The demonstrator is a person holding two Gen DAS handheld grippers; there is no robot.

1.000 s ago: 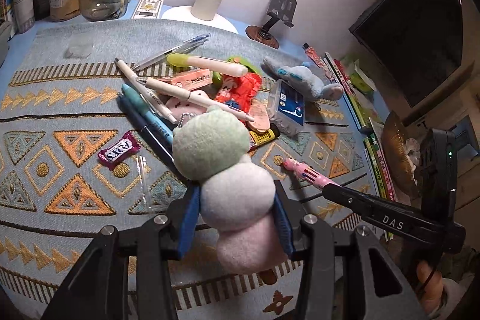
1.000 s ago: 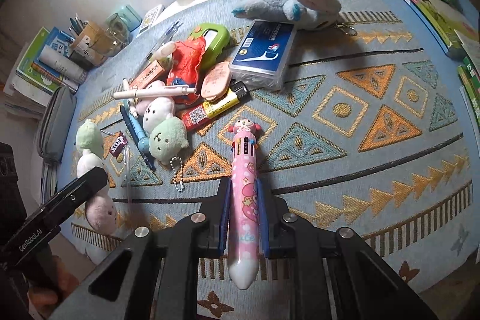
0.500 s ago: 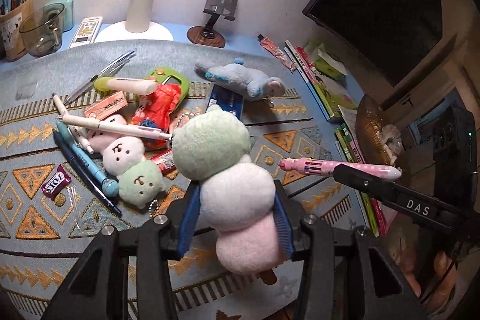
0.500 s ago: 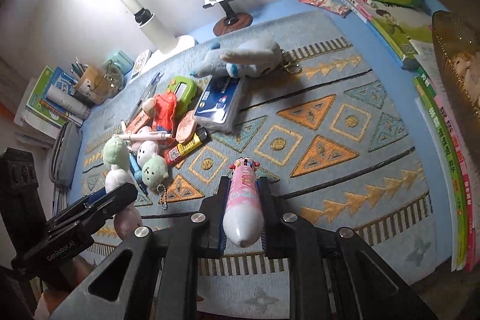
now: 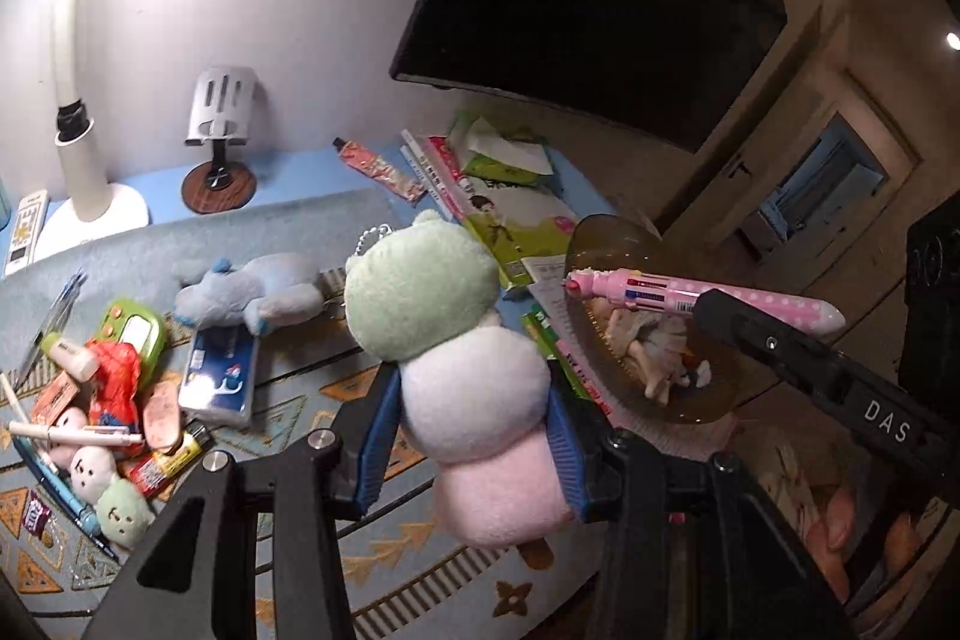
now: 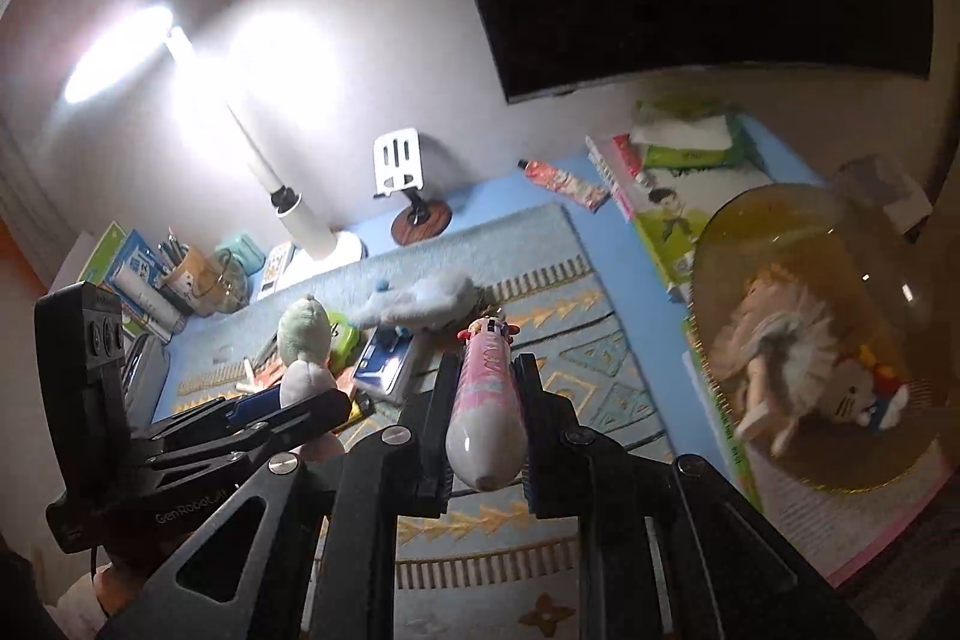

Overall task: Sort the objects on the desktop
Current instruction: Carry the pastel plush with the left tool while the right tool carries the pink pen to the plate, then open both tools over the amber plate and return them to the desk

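My left gripper (image 5: 468,424) is shut on a three-ball plush skewer (image 5: 456,352), green, white and pink, held above the patterned mat (image 5: 312,232). It also shows in the right wrist view (image 6: 303,346). My right gripper (image 6: 486,400) is shut on a fat pink multicolour pen (image 6: 486,400), also seen in the left wrist view (image 5: 690,295) over an amber glass bowl (image 5: 708,406). The bowl (image 6: 750,232) holds small plush dolls (image 6: 798,358). A heap of pens, small plushes and packets (image 5: 120,400) lies on the mat at the left.
A blue elephant plush (image 5: 246,289) and a blue box (image 5: 219,382) lie mid-mat. A lamp base (image 5: 90,208), a phone stand (image 5: 219,130) and books (image 5: 504,208) line the back and right. A pen cup (image 6: 186,274) stands at the back left.
Both grippers have risen and swung to the right with their loads. The amber bowl has come into view, and the pink pen is now above it.
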